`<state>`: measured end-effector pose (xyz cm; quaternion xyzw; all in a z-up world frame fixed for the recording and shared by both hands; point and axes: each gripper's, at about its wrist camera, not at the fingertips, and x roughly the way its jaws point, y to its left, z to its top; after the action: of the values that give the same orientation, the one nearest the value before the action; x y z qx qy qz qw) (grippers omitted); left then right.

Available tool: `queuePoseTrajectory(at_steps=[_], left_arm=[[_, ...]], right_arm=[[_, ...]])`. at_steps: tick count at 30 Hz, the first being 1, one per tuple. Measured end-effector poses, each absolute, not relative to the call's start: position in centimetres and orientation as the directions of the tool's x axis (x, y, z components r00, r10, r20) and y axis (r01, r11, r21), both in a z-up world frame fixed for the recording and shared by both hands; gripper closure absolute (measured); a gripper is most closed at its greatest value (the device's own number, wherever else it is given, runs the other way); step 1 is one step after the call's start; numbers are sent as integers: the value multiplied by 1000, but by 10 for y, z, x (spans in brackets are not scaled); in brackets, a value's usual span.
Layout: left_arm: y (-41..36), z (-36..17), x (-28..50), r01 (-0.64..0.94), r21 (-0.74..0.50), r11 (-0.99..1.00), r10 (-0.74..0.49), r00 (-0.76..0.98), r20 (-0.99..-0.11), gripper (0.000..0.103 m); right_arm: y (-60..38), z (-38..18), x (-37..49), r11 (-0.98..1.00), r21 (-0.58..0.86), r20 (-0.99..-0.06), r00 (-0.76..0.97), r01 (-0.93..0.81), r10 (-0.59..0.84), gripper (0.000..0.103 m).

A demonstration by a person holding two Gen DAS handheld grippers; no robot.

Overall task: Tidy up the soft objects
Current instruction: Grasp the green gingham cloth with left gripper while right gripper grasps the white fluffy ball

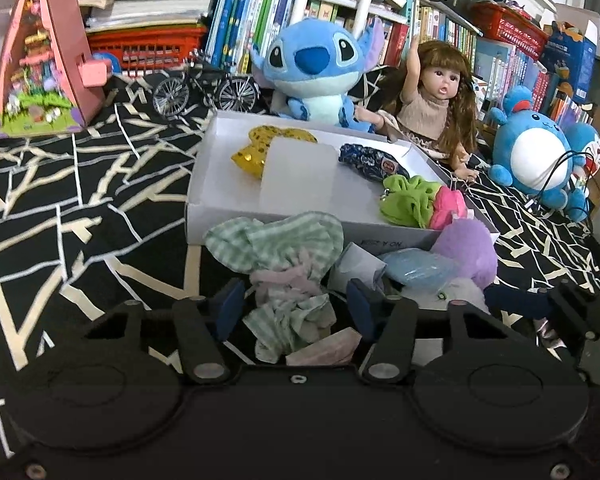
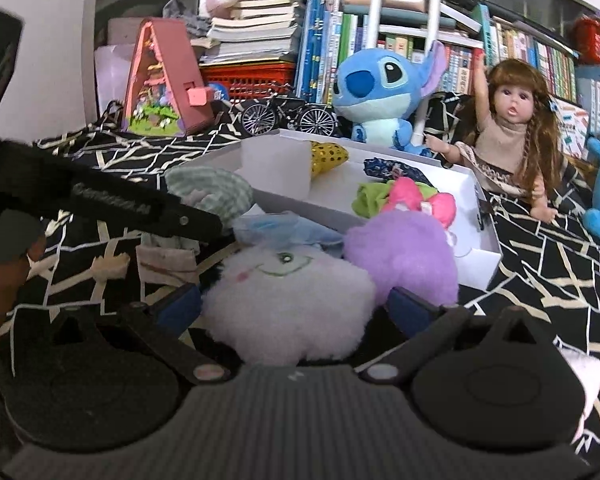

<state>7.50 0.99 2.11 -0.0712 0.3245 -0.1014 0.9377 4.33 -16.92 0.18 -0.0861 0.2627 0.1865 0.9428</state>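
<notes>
The green striped cloth [image 1: 276, 264] lies bunched between the fingers of the left tool [image 1: 296, 308], its crumpled lower end hanging down toward the tool body. Both blue pads [image 1: 228, 308] stand apart from the fabric, so the left tool is released and grips nothing. Straight ahead of it sits the white box [image 1: 228, 184], whose front wall the cloth's upper fold touches.

The white fluffy plush [image 2: 288, 304], with a green stitched eye and pink cheeks, fills the gap of the right tool [image 2: 296, 304]. The pads [image 2: 410, 306] sit at its flanks; whether they press it or merely flank it, I cannot tell. Just ahead and to the right of that tool, a purple plush [image 2: 404, 252] leans on the box's near corner, and a pale blue soft piece [image 2: 284, 228] lies ahead of the white one.

Inside the box rest a yellow sequinned item [image 1: 256, 148], a dark patterned scrunchie [image 1: 372, 160], a green scrunchie [image 1: 408, 200] and a pink soft item [image 1: 448, 204], with a translucent white sheet [image 1: 300, 172] standing in the middle.

Beyond the box sit a Stitch plush [image 1: 316, 72], a doll [image 1: 436, 92], a model bicycle [image 1: 208, 88], a pink toy house [image 1: 40, 56] and a round blue plush [image 1: 536, 152], all on the black patterned covering [image 1: 80, 200].
</notes>
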Motion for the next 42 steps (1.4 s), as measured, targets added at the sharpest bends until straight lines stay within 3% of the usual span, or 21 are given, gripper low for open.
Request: queuePoseTrajectory(at_steps=[15,20,25,42], left_arm=[[14,14,83,120,-246,962,-251,743,-621,64],[15,15,83,115,-256,960,-255,739,-623,69],[16,21,78,119,-259,959,-258,746,-614,70],[23,45,70,130,-277,952,-271,778,-566,71]], right_arm=[[-160,-4,51,914,-73,-552,780,-399,297,0],[-161,-3,51,918,-72,-550,783,-391,290,6],[-167,-1,50,927,-31,-543,785,-373,298,15],[-178,27,30,933,-44,-473,830,-357,295,19]])
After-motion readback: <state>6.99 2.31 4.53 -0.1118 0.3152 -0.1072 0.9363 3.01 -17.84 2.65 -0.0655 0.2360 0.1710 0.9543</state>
